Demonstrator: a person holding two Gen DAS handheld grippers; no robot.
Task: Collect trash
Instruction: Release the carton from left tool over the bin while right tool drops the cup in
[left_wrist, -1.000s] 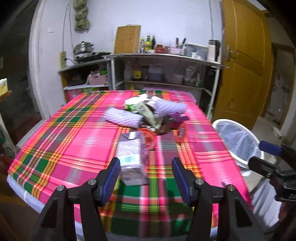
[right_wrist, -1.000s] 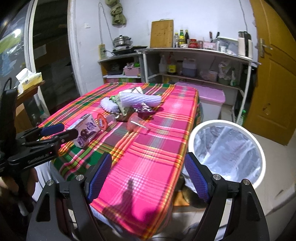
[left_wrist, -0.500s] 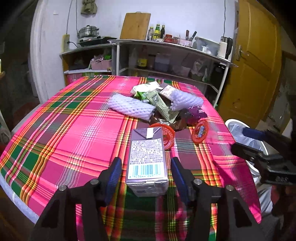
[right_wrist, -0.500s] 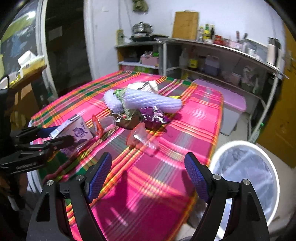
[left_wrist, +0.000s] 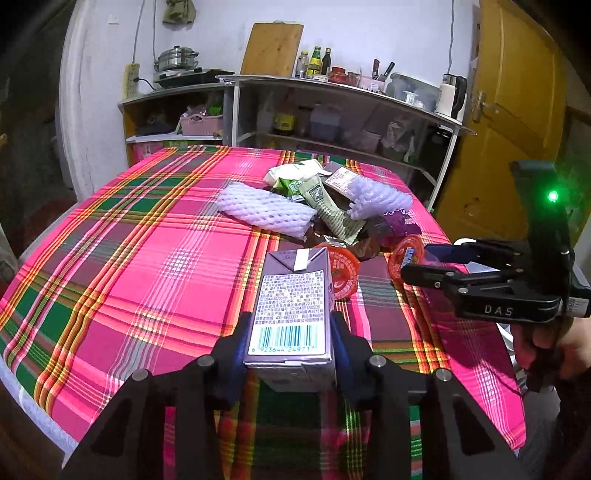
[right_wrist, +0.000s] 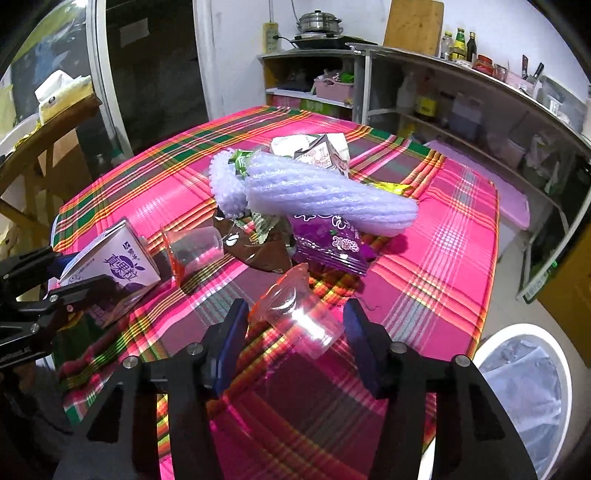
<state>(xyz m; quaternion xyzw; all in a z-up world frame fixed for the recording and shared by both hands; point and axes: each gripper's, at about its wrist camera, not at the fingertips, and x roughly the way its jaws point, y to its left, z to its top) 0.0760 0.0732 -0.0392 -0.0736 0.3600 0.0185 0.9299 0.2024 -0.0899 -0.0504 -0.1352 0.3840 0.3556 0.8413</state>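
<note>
Here, near the tablecloth's (left_wrist: 147, 258) front edge, the left gripper (left_wrist: 290, 345) has just been closing — clamped on the purple carton (left_wrist: 291, 306). The right gripper (right_wrist: 293, 328), also closing, brackets a toppled clear cup (right_wrist: 301, 319) — pads apart, not pressing.

A woven plaid tablecloth (left_wrist: 155, 258) is covering the table, matt. The purple carton (left_wrist: 290, 314) near the front is showing smooth coated paper. Clear glossy plastic cups (right_wrist: 303, 321) are glinting; white foam netting (right_wrist: 325, 199) farther back is looking soft and ribbed. A wooden board (left_wrist: 273, 50) is leaning far back.
</note>
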